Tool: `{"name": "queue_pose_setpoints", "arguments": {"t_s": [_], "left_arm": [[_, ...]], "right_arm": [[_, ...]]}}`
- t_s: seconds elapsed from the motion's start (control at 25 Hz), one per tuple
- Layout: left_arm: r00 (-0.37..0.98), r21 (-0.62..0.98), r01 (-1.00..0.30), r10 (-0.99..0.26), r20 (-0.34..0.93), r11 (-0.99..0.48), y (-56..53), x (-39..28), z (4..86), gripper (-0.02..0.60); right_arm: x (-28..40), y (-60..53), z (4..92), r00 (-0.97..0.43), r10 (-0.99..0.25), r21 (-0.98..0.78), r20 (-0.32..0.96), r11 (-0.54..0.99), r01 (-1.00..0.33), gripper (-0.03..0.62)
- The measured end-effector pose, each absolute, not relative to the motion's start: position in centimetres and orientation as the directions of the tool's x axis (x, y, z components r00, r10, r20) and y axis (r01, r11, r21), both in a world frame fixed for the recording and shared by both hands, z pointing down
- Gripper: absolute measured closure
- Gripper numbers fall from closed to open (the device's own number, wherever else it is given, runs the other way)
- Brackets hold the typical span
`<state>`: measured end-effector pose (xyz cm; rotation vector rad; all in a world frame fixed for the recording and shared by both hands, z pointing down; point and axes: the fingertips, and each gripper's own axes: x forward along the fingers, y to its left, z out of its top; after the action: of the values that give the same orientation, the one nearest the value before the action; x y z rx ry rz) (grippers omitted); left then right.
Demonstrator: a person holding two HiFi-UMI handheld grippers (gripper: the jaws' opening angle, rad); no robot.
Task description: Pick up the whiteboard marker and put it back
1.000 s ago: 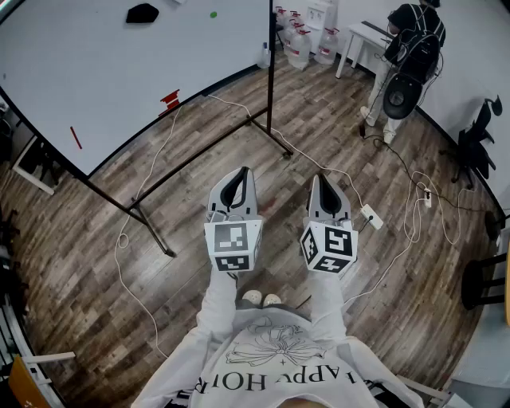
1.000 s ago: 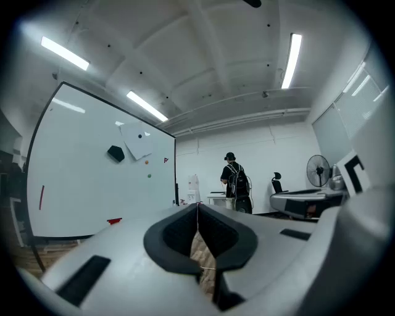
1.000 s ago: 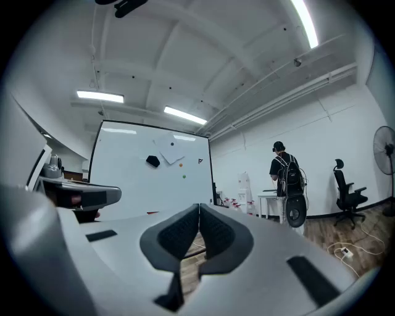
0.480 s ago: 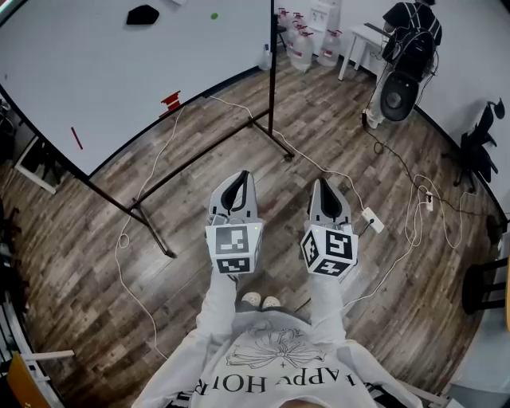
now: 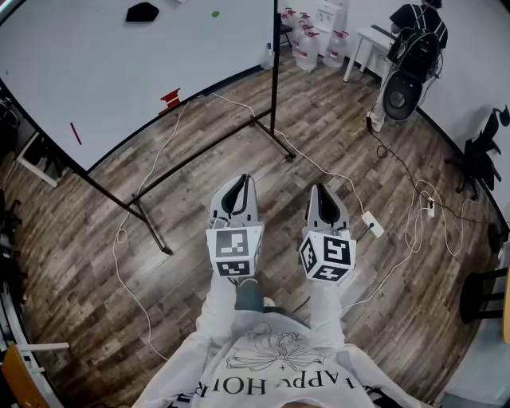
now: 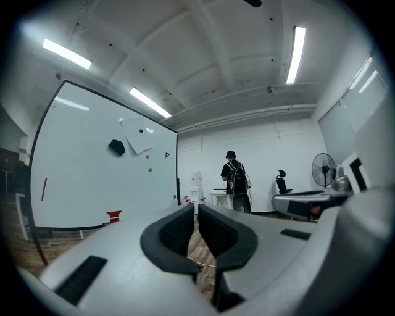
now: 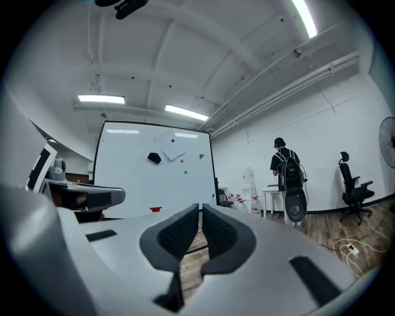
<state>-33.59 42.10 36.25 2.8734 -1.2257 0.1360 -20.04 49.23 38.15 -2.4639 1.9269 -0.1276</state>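
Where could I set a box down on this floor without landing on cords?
Bare wood floor lies straight ahead, between the whiteboard stand's foot bar and the white cable. It is crowded at the right, where the power strip and looping cords lie, toward the fan.

The whiteboard stood on its stand on the floor, ahead and to the left of both grippers. The marker sat on the board's left part, with an eraser higher up and further right. The left gripper and right gripper were side by side above the floor. Water bottles stood past the board's right edge. Right of them stood a person, with a fan just beside. A power strip lay on the floor, right of the right gripper.
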Motion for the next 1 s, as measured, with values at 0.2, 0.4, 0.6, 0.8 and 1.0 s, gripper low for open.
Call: {"name": "queue_pose_setpoints", "arguments": {"t_s": [0.2, 0.4, 0.6, 0.8, 1.0], "left_arm": [[0.682, -0.01, -0.727, -0.725, 0.095, -0.686, 41.0, -32.1, 36.6, 0.574], [0.679, 0.0, -0.732, -0.73, 0.082, -0.681, 37.7, -30.1, 37.2, 0.574], [0.69, 0.018, -0.723, -0.72, 0.074, -0.691, 32.8, -26.4, 37.4, 0.574], [0.709, 0.025, -0.704, -0.701, 0.071, -0.71, 26.4, -22.3, 36.9, 0.572], [0.735, 0.028, -0.677, -0.675, 0.054, -0.735, 19.8, -18.7, 35.7, 0.512]], "right_arm": [[-18.5, 48.4, 38.7, 0.238, -0.969, -0.073, 0.069, -0.242, -0.967, 0.588], [-16.4, 45.6, 39.4, 0.252, -0.965, -0.065, 0.07, -0.257, -0.964, 0.588], [-12.7, 41.1, 39.3, 0.273, -0.96, -0.046, 0.066, -0.276, -0.96, 0.588], [-8.9, 35.0, 38.5, 0.293, -0.954, -0.048, 0.061, -0.296, -0.954, 0.588], [-5.6, 28.4, 37.3, 0.305, -0.952, -0.033, 0.037, -0.306, -0.951, 0.588]]}}
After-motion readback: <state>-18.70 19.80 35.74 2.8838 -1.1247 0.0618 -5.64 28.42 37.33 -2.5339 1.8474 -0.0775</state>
